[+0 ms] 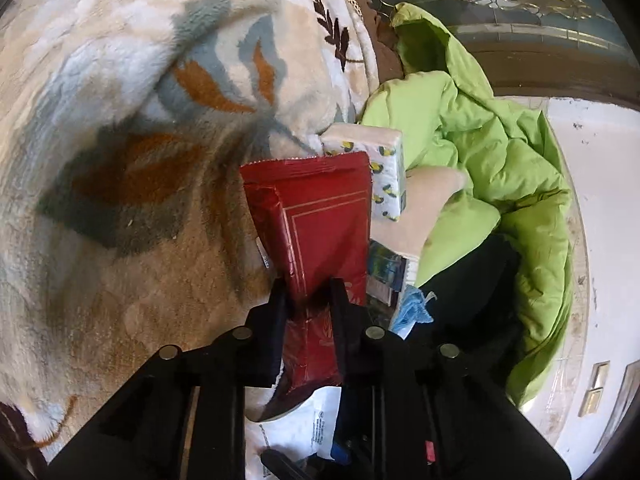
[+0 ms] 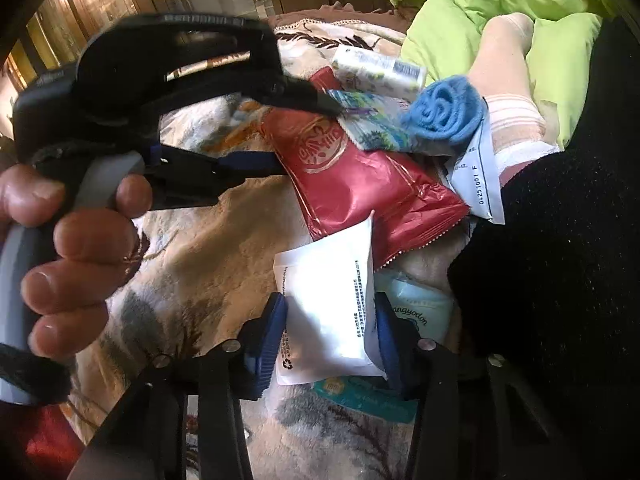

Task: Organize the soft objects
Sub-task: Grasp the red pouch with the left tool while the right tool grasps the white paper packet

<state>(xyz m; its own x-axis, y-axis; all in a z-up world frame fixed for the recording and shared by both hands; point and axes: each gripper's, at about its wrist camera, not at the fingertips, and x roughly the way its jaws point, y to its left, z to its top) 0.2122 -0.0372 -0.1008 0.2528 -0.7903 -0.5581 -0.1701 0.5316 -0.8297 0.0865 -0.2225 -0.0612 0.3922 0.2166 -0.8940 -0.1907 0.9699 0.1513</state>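
In the left wrist view, the left claw (image 1: pixel 308 300) sits at the bottom centre of the frame, its two black fingers clamped on the lower end of a shiny red foil packet (image 1: pixel 316 220) that stretches up toward the middle. Behind the packet lies a plush floral blanket (image 1: pixel 120 140) filling the left side, with a white tissue pack printed with small fruit (image 1: pixel 384 160) just past the packet's top edge and a bright green quilt (image 1: pixel 480 152) bunched on the right. In the right wrist view, the right claw (image 2: pixel 330 332), with blue pads, is closed on a white plastic pouch (image 2: pixel 324 312) at lower centre; a pale blue pack (image 2: pixel 420 312) lies under it. A person's hand (image 2: pixel 76 240) at the left edge grips the other tool's grey handle. A rolled blue cloth (image 2: pixel 444 112) rests at upper right.
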